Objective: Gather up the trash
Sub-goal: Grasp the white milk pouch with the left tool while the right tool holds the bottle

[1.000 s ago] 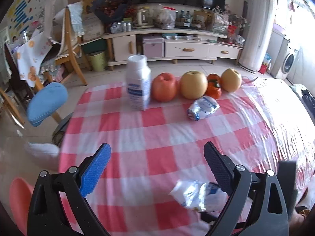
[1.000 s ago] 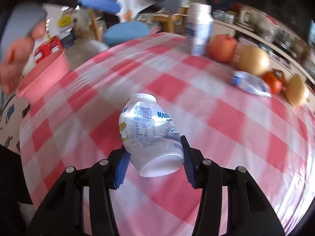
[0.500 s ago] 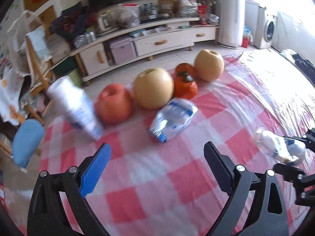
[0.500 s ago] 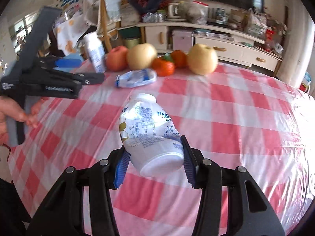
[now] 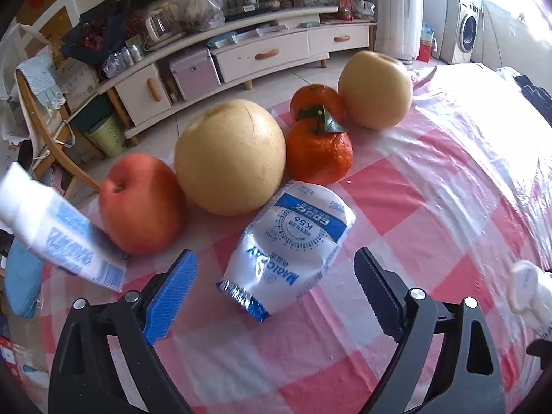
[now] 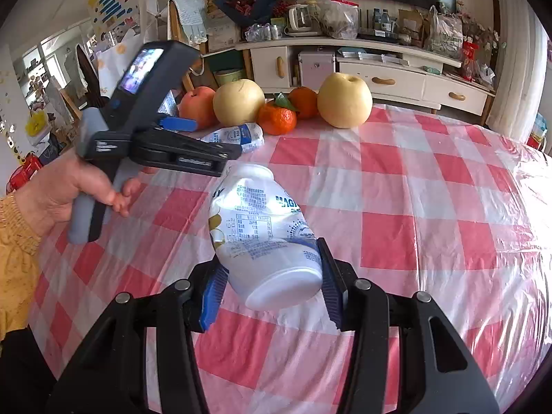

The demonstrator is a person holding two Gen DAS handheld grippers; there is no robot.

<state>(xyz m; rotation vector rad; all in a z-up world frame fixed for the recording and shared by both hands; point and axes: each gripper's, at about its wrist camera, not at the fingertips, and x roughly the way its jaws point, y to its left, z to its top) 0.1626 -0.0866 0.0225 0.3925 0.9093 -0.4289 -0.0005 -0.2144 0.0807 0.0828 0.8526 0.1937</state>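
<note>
A crushed white and blue drink bottle lies on its side on the red checked tablecloth, in front of the fruit. My left gripper is open, its jaws on either side of the bottle's near end, not touching it. The same bottle shows in the right wrist view, beyond the left gripper. My right gripper is shut on a second white drink bottle and holds it above the table. That bottle's top shows at the right edge of the left wrist view.
Behind the crushed bottle stand a red apple, a yellow pear, two oranges and another pear. A tall white bottle stands at the left. A pink bin is off the table's left side.
My left gripper has moved forward to the crushed bottle, which now lies between its open jaws. My right gripper has kept its hold on the second bottle and swung to face the fruit.
</note>
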